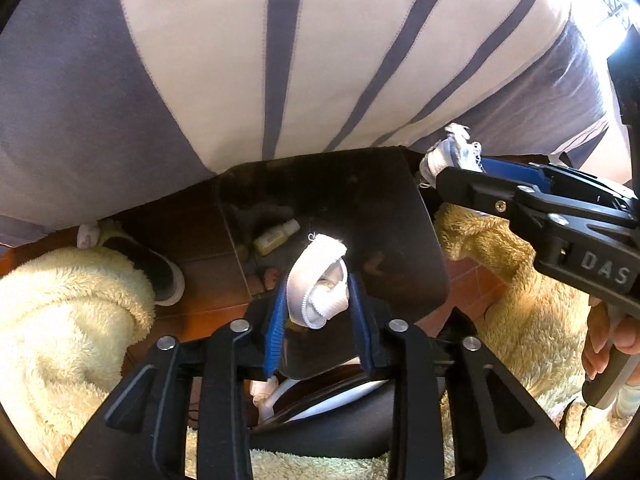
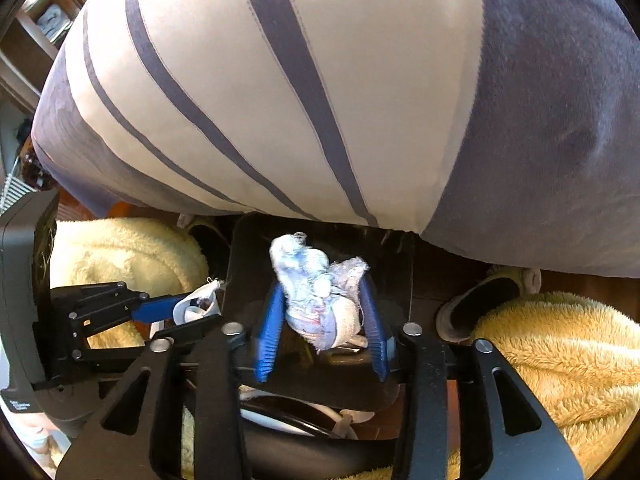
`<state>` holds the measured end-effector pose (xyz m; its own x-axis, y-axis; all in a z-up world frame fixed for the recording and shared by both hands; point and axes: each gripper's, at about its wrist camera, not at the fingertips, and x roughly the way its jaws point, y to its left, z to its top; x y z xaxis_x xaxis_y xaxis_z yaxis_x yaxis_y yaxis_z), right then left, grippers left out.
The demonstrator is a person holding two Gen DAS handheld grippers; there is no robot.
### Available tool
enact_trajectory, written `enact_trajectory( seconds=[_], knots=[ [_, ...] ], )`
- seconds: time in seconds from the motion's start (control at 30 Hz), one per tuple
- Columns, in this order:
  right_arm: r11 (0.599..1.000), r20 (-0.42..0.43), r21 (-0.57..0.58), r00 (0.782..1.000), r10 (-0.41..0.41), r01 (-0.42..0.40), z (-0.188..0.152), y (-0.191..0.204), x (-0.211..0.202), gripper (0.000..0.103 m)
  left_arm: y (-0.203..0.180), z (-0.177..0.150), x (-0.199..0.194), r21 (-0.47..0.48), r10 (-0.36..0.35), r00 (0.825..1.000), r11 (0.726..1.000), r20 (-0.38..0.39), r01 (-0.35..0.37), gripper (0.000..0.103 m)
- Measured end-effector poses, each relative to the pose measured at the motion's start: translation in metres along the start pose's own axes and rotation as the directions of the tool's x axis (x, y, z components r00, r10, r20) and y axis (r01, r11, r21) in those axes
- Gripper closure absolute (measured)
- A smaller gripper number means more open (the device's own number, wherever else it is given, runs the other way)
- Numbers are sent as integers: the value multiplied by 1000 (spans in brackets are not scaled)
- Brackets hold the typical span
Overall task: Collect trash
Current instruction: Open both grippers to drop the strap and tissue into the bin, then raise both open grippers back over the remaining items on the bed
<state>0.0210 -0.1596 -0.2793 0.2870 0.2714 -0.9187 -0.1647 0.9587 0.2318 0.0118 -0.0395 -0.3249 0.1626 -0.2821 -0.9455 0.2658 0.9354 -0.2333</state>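
Observation:
My left gripper (image 1: 320,300) is shut on a white rolled cloth scrap (image 1: 320,280) and holds it over a dark bin (image 1: 400,208). It also shows in the right wrist view (image 2: 196,312), at the bin's left rim. My right gripper (image 2: 324,312) is shut on a crumpled white-and-blue wad of trash (image 2: 316,284) above the same bin (image 2: 396,264). In the left wrist view the right gripper (image 1: 448,160) comes in from the right with its wad (image 1: 452,148) at the bin's far right corner. A small yellowish bottle (image 1: 276,236) lies inside the bin.
The person's striped shirt (image 1: 280,60) fills the upper half of both views. Fluffy cream-trousered legs (image 1: 68,308) and slippers (image 1: 156,268) flank the bin on a red-brown tile floor (image 1: 208,280). A dark round object with a white rim (image 2: 288,412) lies below the grippers.

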Motion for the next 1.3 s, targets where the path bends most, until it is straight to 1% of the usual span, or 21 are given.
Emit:
enact_trajectory(
  seconds=[0.03,0.1,0.13,0.2,0.23,0.3,0.33,0.4,0.43,0.47,0.53,0.6,0.67,0.77,0.9,1.03,1.13,1.17,1.2,1.3],
  knots=[
    [1000,3,0,1000,-1,1,0,0,-1,49,0,0,-2,-1,7,1000,1000,5,-7,70],
    [1000,17,1,1000,-2,2,1,1,-6,46,1,0,-5,-2,18,1000,1000,15,-18,57],
    [1000,23,3,1000,-4,4,2,0,-7,44,1,0,-7,-4,25,999,1000,22,-24,54],
    [1000,39,7,999,-9,9,3,-1,-12,38,3,1,-13,-8,37,998,999,41,-37,36],
    [1000,51,10,999,-12,12,4,-2,-16,33,3,1,-16,-10,43,998,999,54,-43,33],
    [1000,76,17,997,-19,18,4,-4,-24,27,4,1,-22,-14,51,996,999,67,-50,24],
    [1000,86,20,996,-24,22,5,-5,-28,24,5,2,-27,-17,58,995,998,78,-57,21],
    [999,109,29,993,-37,34,6,-8,-37,18,5,2,-34,-17,69,993,998,95,-67,13],
    [998,123,31,991,-49,46,6,-9,-43,13,5,2,-38,-14,72,992,997,105,-71,12],
    [998,139,32,988,-65,61,6,-10,-49,11,4,3,-44,-10,76,990,997,119,-76,9],
    [996,163,33,983,-86,81,6,-10,-58,7,3,4,-54,-7,83,986,997,145,-83,8],
    [996,183,36,979,-89,84,6,-11,-67,5,2,5,-67,-6,81,981,997,176,-81,8],
    [995,209,36,973,-96,90,6,-10,-77,4,1,6,-81,0,78,974,997,212,-80,8],
    [996,242,33,966,-92,87,9,-10,-92,4,-3,10,-106,7,88,957,996,277,-93,8],
    [996,307,33,948,-91,85,17,-10,-117,4,1,20,-136,-6,93,932,995,351,-97,8],
    [993,368,34,922,-122,117,38,-12,-139,4,14,43,-164,-25,134,898,990,418,-136,8],
    [989,397,38,906,-149,146,59,-14,-149,4,20,63,-177,-34,153,884,987,441,-154,8],
    [987,406,39,900,-156,154,68,-15,-151,4,22,71,-181,-36,163,877,986,452,-164,8],
    [987,410,40,898,-160,158,74,-15,-152,4,24,79,-184,-36,168,871,985,461,-171,8],
    [985,420,53,891,-172,165,102,-21,-151,4,27,104,-188,-36,176,861,983,478,-181,8]
  ],
)
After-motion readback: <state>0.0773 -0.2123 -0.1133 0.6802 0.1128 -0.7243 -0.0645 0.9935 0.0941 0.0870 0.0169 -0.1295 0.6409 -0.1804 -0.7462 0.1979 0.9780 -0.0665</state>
